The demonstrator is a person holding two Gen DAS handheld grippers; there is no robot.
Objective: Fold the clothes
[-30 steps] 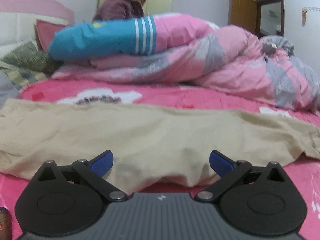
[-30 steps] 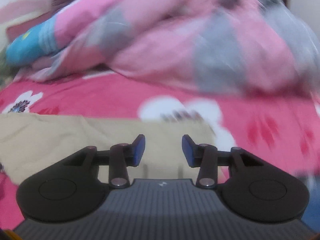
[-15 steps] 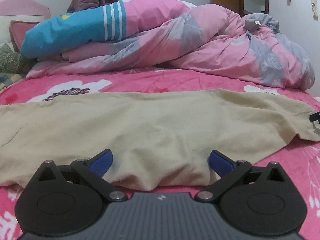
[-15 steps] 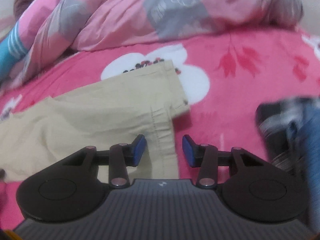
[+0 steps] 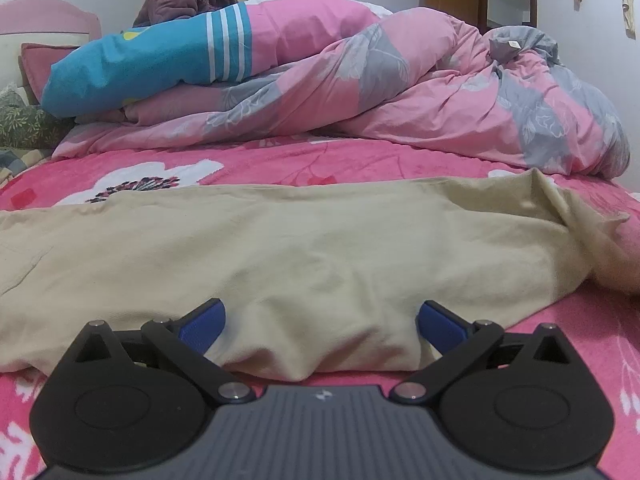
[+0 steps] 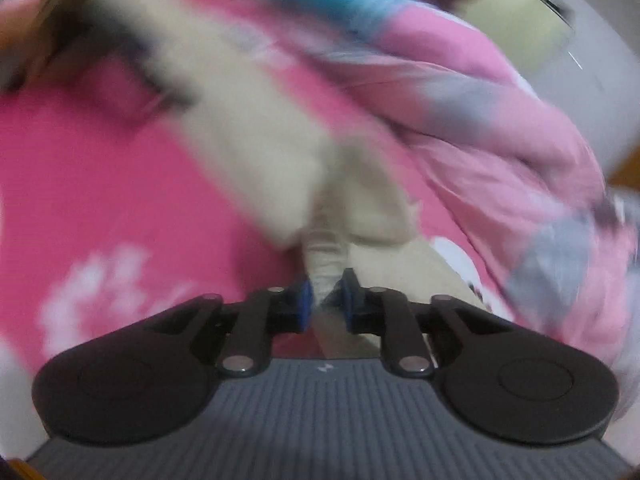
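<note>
In the right wrist view alone, closing jaws pinch the beige trousers (image 6: 324,268).

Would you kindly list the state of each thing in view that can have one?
Beige trousers: spread flat across the bed, right end bunched and lifted.
Left gripper: open, straddling the trousers' near edge.
Right gripper: jaws just closed, pinching the trousers' end.
Pink duvet: crumpled in a heap.
</note>
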